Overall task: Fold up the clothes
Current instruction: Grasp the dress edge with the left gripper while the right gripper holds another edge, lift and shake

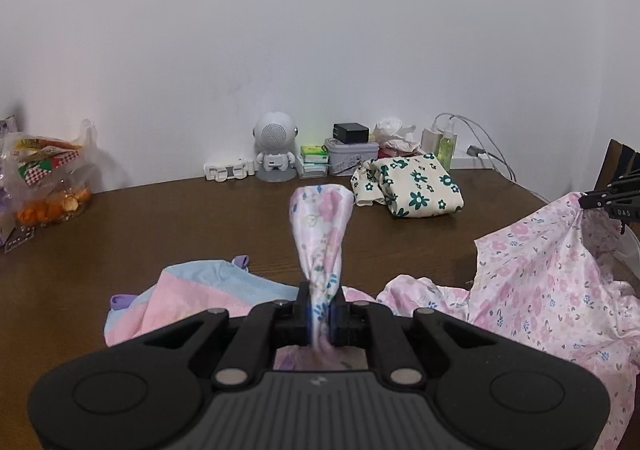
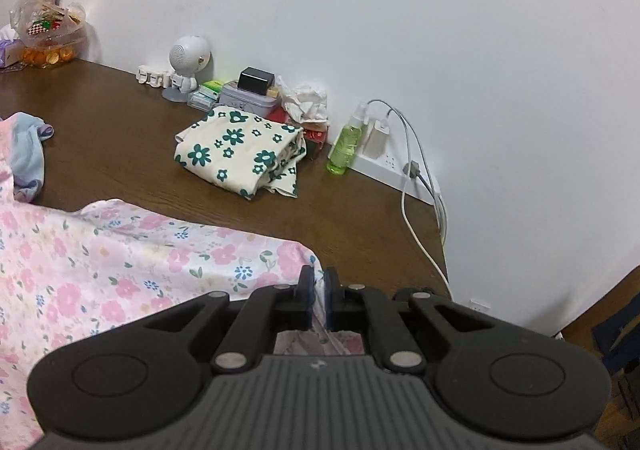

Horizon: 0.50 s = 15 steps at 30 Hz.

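A pink flowered garment (image 1: 536, 282) hangs between my two grippers above the brown table (image 1: 160, 234). My left gripper (image 1: 321, 304) is shut on one bunched corner, which sticks up past the fingertips. At the right edge of the left wrist view, my right gripper (image 1: 612, 201) pinches another corner. In the right wrist view the right gripper (image 2: 319, 282) is shut on a thin edge of the same garment (image 2: 120, 262), which spreads out to the left. A pink and blue garment (image 1: 200, 294) lies crumpled on the table under the left gripper.
A folded cream cloth with green flowers (image 2: 244, 149) lies near the wall. Behind it stand a white robot-shaped speaker (image 1: 275, 147), a tin (image 1: 350, 155), a green spray bottle (image 2: 347, 145) and a power strip with cables (image 2: 396, 169). A bag of snacks and oranges (image 1: 44, 177) sits at the far left.
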Available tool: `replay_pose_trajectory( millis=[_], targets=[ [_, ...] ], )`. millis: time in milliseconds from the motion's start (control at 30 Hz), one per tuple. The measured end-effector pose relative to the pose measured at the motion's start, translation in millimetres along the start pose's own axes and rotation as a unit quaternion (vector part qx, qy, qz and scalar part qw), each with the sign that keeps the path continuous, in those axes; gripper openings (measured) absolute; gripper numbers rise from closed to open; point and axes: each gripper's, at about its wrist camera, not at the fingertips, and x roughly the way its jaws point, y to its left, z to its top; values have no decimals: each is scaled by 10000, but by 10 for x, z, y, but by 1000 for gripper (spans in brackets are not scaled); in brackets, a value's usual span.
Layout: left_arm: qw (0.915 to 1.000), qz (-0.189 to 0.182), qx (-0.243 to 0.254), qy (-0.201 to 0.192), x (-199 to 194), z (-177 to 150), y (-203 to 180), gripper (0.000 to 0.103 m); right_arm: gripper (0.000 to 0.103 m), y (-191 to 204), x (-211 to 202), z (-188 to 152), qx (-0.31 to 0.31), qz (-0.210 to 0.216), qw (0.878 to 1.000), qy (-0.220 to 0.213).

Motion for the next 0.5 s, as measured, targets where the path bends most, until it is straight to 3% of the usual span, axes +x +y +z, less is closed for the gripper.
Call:
replay_pose_trajectory(
  millis=[133,267,400,500],
  targets=[
    [9999,41,7,114,98,21,29,7,4,45,85,-27,-90,-99,9999,89],
    [9997,145,217,-30,304,386,3,6,3,22,205,151,-234,-409,9989,51],
    [9940,418,456,-906,285,1056,-114,6,3,-235,58,686,-100,-993,9939,-473],
    [9799,463,530,-1866,-61,1467,-160,6,3,-460,-326,1057,1,-1367,9849,-1063]
  ],
)
